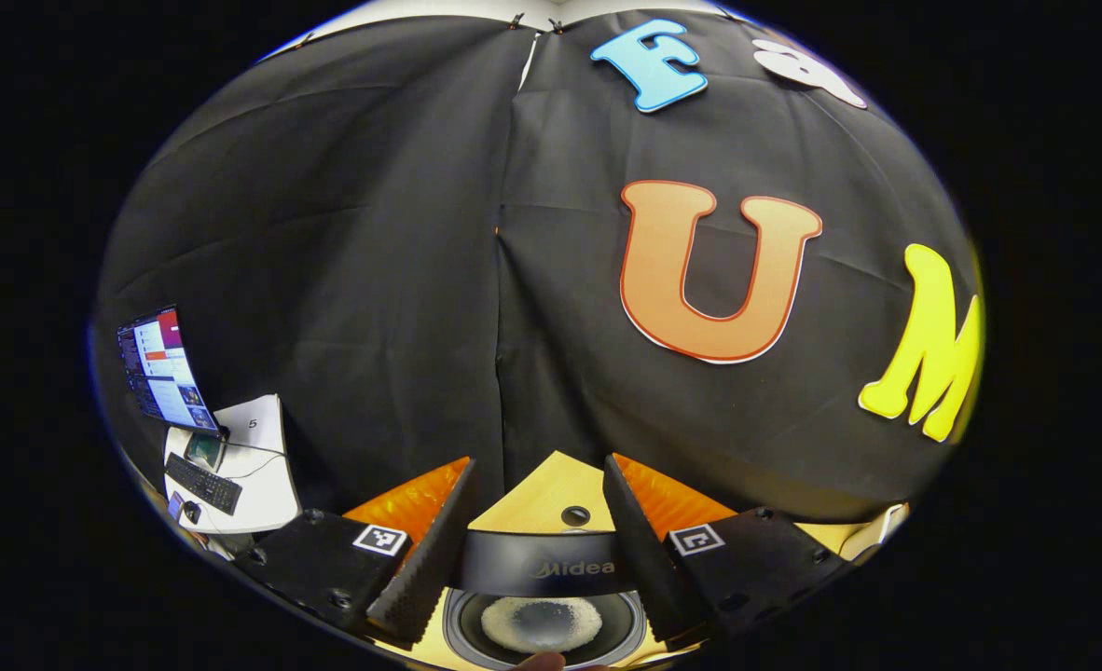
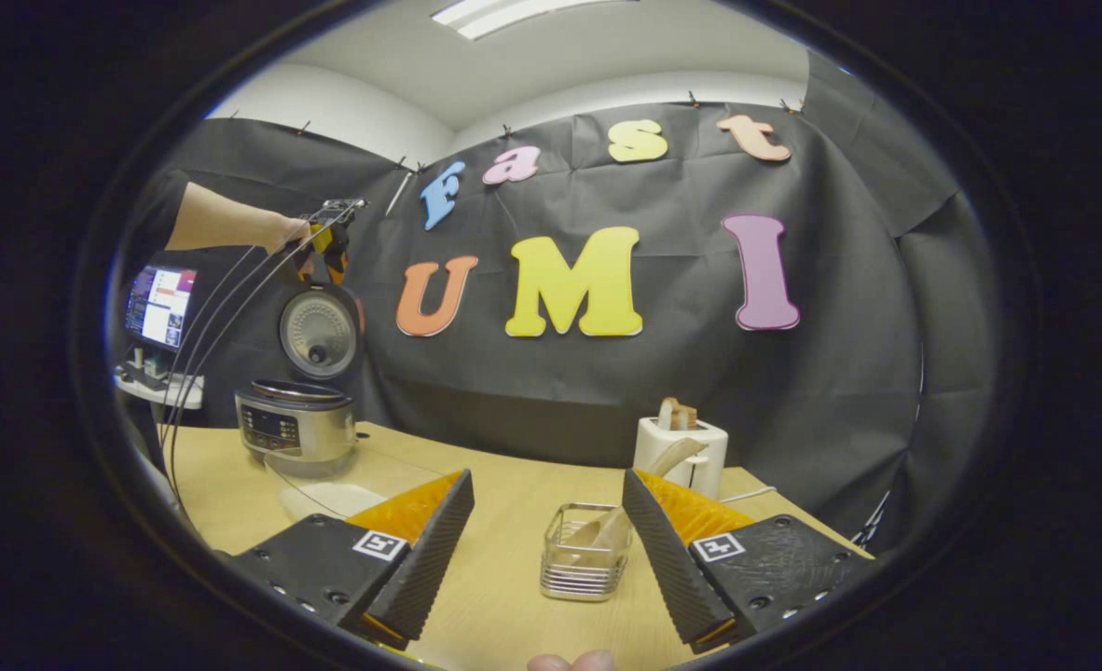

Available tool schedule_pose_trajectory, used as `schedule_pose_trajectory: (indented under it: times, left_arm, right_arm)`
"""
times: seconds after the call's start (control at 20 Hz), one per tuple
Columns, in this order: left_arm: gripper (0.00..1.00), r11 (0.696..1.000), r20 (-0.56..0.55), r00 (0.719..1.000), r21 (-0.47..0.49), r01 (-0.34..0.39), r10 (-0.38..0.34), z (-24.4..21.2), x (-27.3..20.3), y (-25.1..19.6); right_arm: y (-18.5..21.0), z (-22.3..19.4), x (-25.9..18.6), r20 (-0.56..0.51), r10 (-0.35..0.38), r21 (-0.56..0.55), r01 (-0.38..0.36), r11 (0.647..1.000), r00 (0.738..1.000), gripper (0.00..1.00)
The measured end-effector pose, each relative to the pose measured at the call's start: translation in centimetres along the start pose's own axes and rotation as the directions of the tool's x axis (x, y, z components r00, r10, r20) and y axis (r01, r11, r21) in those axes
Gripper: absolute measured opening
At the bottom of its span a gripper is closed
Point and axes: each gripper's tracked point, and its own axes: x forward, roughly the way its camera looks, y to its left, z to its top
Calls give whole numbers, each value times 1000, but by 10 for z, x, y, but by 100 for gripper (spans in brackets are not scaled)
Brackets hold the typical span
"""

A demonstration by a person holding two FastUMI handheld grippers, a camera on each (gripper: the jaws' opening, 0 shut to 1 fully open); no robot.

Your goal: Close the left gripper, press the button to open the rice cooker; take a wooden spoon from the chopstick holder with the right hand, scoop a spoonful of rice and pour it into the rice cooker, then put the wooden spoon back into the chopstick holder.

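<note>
Right gripper view: the right gripper [image 2: 544,550] is spread open, the wire holder [image 2: 585,552] with the wooden spoon [image 2: 612,522] between its 2 fingers. Left gripper [image 1: 537,550] gapes above the open rice cooker [image 1: 542,623], rice inside.

Ribbed wedge jaws on screwed black mounts [image 2: 327,564] bearing square tag markers [image 2: 380,545]

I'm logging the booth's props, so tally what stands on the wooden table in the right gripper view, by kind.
Silver rice cooker with raised lid: 1
Wire chopstick holder with wooden spoon: 1
White toaster: 1
Clear plastic container: 1
Total: 4
</note>
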Motion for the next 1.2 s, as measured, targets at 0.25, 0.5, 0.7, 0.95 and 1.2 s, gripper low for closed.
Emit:
schedule_pose_trajectory:
  times: [0.25,0.5,0.7,0.95,1.2]
  left_arm:
    - [86,992,33,999,127,-15,11,-13,-18,2]
    - [84,980,-14,997,181,80,-79,-69,-53,-18]
    - [82,984,-35,992,131,122,-119,-120,-70,-21]
    - [82,981,-1,995,168,100,-101,-153,-82,-10]
    - [80,979,78,993,190,75,-91,-169,-84,-7]
  right_arm:
    - [14,5,-5,2,19,-29,-19,999,1000,95]
    - [30,20,-10,21,50,-33,-49,998,999,97]
    - [30,29,-25,38,37,-74,-34,997,999,97]
    - [26,29,-35,27,6,-64,-5,998,1000,97]
    - [25,24,-41,8,-13,-73,14,997,1000,97]
